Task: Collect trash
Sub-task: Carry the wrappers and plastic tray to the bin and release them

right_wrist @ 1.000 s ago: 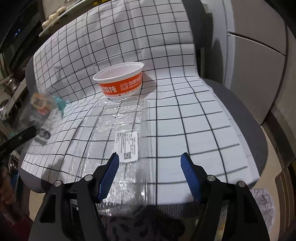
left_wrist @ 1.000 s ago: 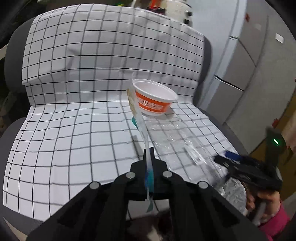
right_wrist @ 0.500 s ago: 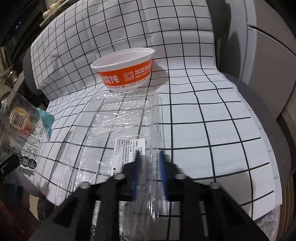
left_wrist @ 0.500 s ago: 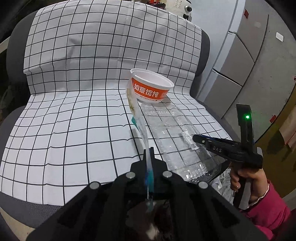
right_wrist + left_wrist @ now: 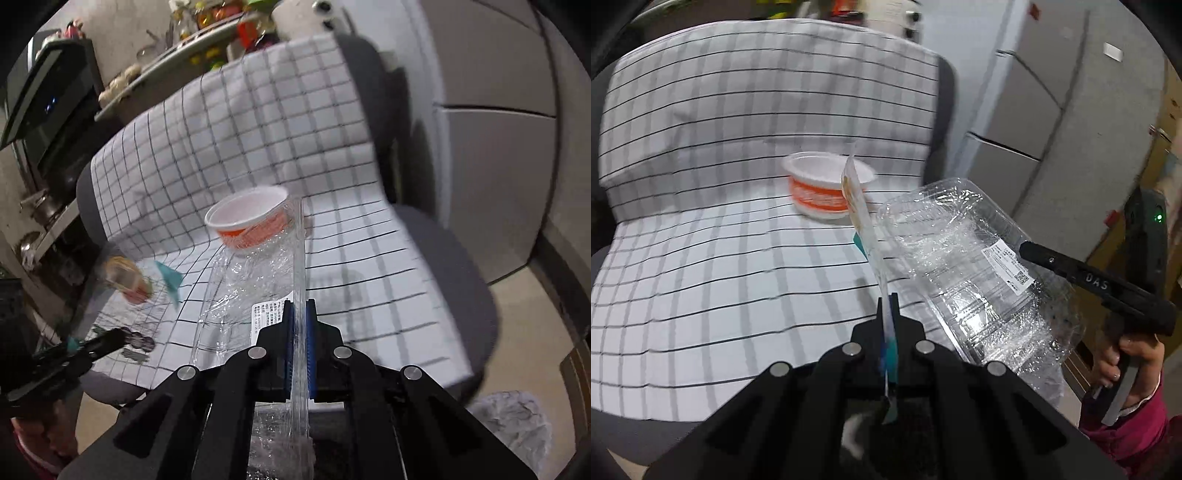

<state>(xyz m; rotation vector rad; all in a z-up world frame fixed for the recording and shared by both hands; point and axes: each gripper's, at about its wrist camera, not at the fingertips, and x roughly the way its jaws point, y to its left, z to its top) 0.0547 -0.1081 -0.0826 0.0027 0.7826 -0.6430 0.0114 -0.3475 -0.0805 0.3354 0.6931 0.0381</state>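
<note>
The clear plastic clamshell tray (image 5: 964, 266) is now off the seat: my right gripper (image 5: 300, 321) has its blue pads pressed together on the tray's thin edge, and the tray hangs tilted in the air above the front right of the chair. Half a second ago the jaws had only just closed on it while it lay flat on the checked cloth (image 5: 701, 221); a second ago they stood wide open around it. So I judge the second piece of trash is picked up.

My left gripper (image 5: 888, 317) is fully closed on a thin snack wrapper (image 5: 866, 236), seen edge-on, standing up from the jaws with a teal corner showing. That grip is unchanged from the earlier frames.

Still on the cloth is the orange-and-white paper bowl (image 5: 827, 188), upright and apparently empty, resting against the chair's back. It sits just beyond the lifted tray and is not touched by either tool.

At the lower right of the right wrist view, on the floor beside the chair, is a crinkled bag-lined bin (image 5: 513, 424). I judge both held items go there next, with the bowl left to collect. Both views are motion-blurred.
</note>
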